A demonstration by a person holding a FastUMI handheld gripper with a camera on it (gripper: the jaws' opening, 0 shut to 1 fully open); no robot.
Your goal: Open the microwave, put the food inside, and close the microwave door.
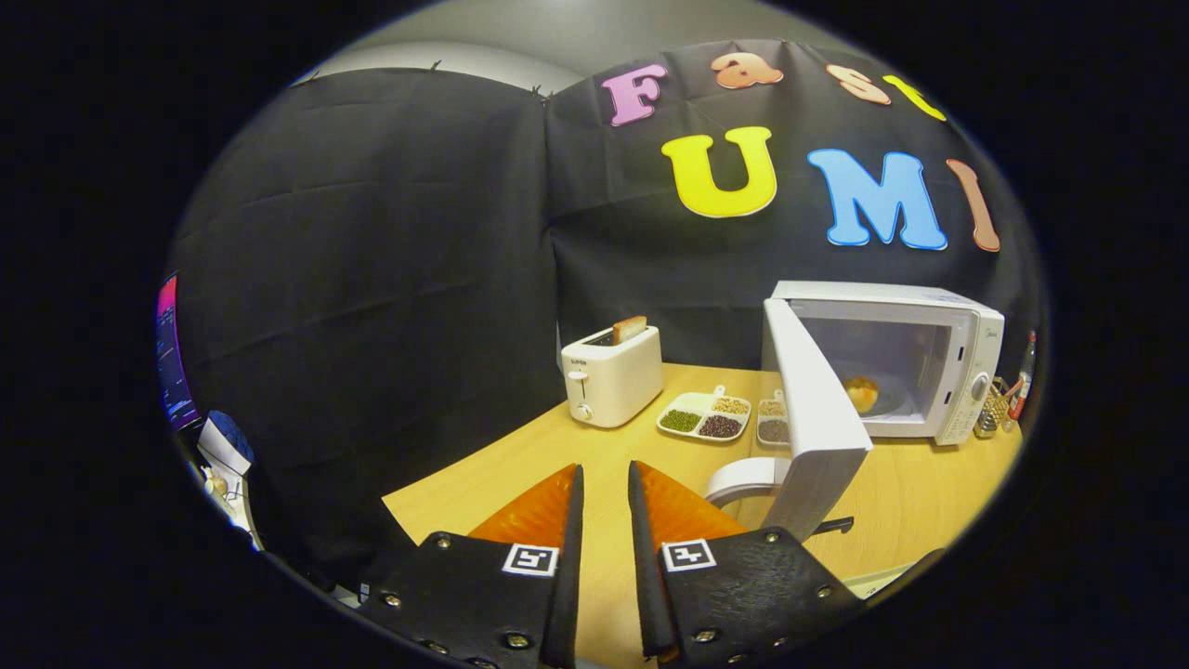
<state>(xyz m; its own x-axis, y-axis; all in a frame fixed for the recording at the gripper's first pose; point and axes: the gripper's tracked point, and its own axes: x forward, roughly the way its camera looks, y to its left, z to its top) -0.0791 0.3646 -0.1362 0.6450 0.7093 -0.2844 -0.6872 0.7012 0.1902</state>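
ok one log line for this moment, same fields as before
hand-held gripper: narrow gap, holding nothing | microwave: door swung open | food: inside microwave | left: close door

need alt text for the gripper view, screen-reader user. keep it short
A white microwave stands on a wooden table with its door swung open and a bun inside. The tool hangs ahead of the door, fingers slightly apart and holding nothing. Beyond them sit a toaster with a slice in it and a divided tray of beans.
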